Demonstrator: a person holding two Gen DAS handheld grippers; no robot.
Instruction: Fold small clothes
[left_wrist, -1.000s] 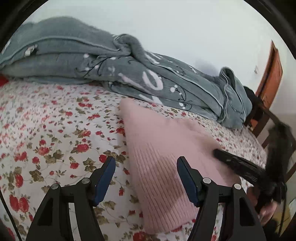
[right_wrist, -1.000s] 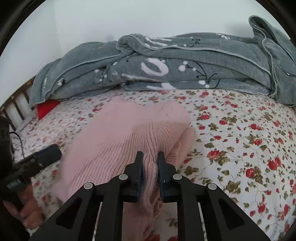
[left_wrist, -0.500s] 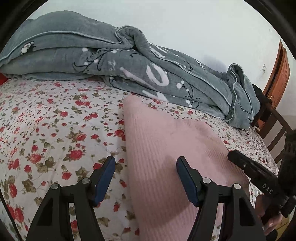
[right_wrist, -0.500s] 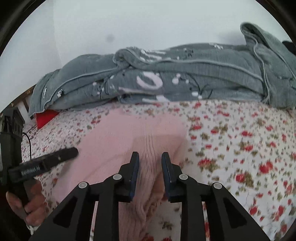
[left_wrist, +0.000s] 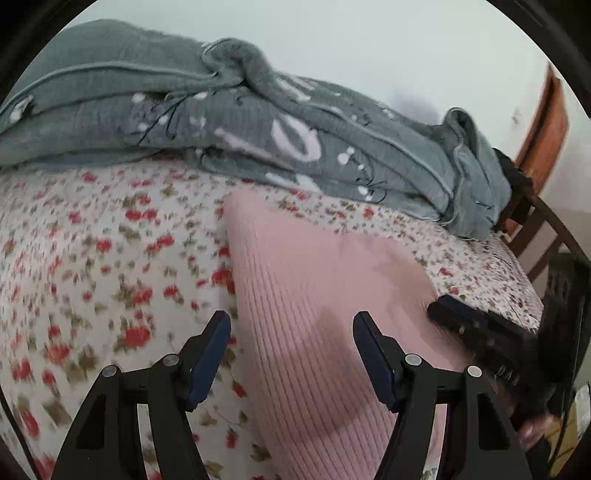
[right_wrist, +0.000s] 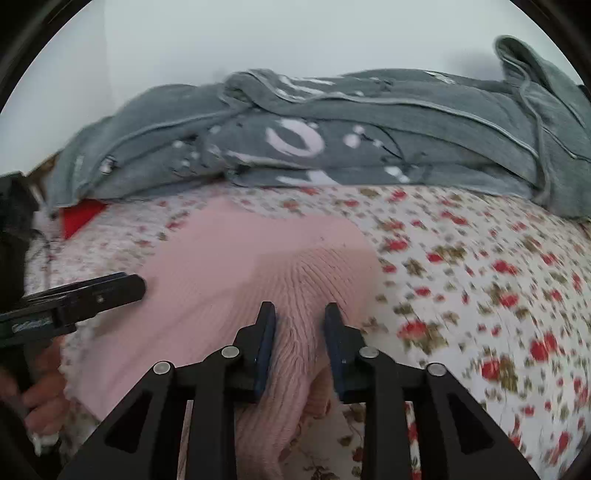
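Observation:
A pink ribbed knit garment (left_wrist: 317, 295) lies folded on the floral bedsheet (left_wrist: 92, 258). My left gripper (left_wrist: 291, 354) is open, its jaws wide apart over the garment's near left part, holding nothing. In the right wrist view the garment (right_wrist: 229, 266) lies ahead, with a bunched fold between the jaws of my right gripper (right_wrist: 300, 336), which is partly open and no longer pinching the fabric. The right gripper also shows at the right edge of the left wrist view (left_wrist: 465, 325), and the left gripper at the left edge of the right wrist view (right_wrist: 122, 288).
A rumpled grey blanket (right_wrist: 332, 136) lies along the wall at the back of the bed. A red item (right_wrist: 79, 218) peeks out under its left end. A wooden chair and door (left_wrist: 539, 155) stand beyond the bed's right end.
My right gripper's jaws have opened from shut on the pink fold to apart. My left gripper stays open and has moved slightly forward over the garment.

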